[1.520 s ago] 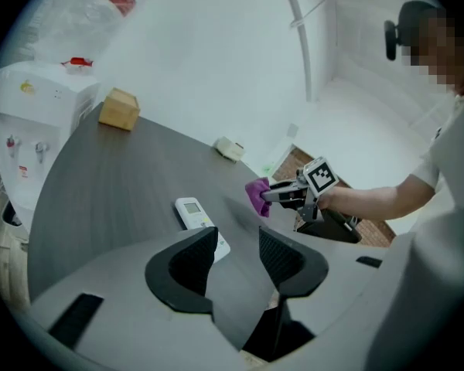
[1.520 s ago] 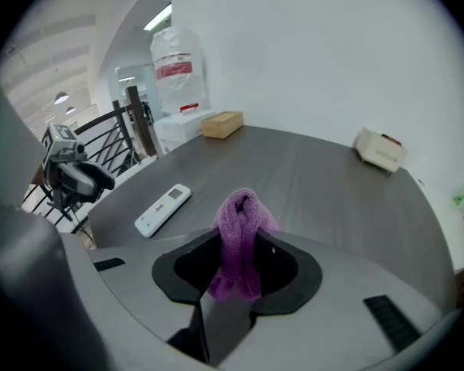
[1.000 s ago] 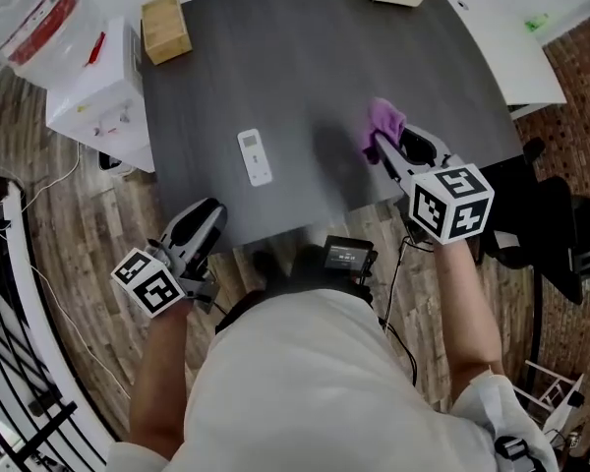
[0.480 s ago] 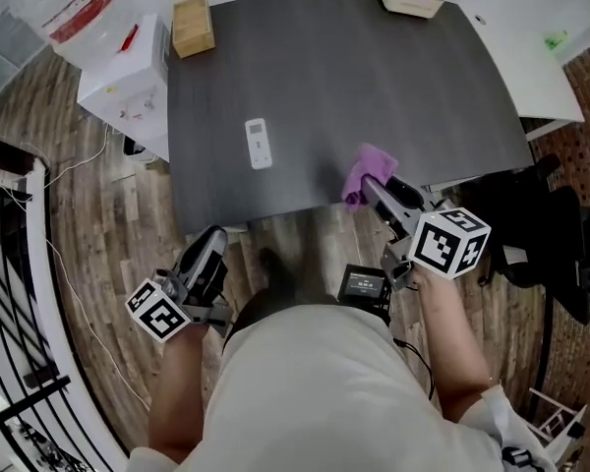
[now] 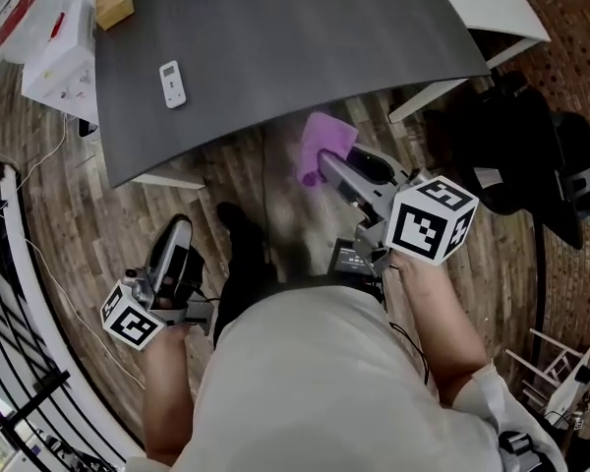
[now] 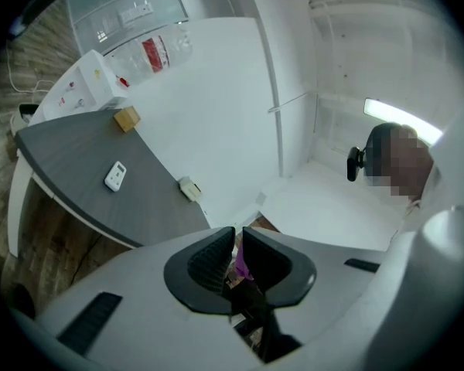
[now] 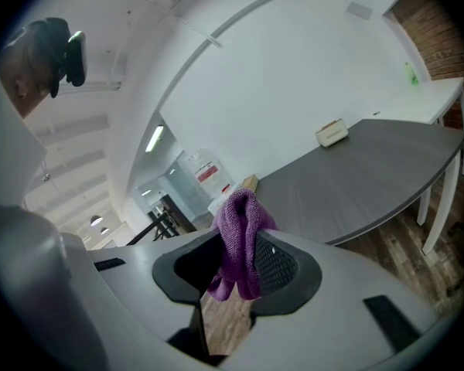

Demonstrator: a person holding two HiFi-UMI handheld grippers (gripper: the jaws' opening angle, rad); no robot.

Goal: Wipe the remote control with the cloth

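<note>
One of my two tools, the left gripper, is pressed together on nothing, short of the table. The single remote lies flat near the table's left end, its length running away from me. My right gripper pinches the one purple cloth. Only the left gripper view shows a beige box at the table's far edge.

Office-type room: grey desk sitting on wood-plank floor, white desk adjoining it, water dispenser standing at the desk's end, black chair waiting alongside, strip lights glowing overhead, brick wall showing at one side.
</note>
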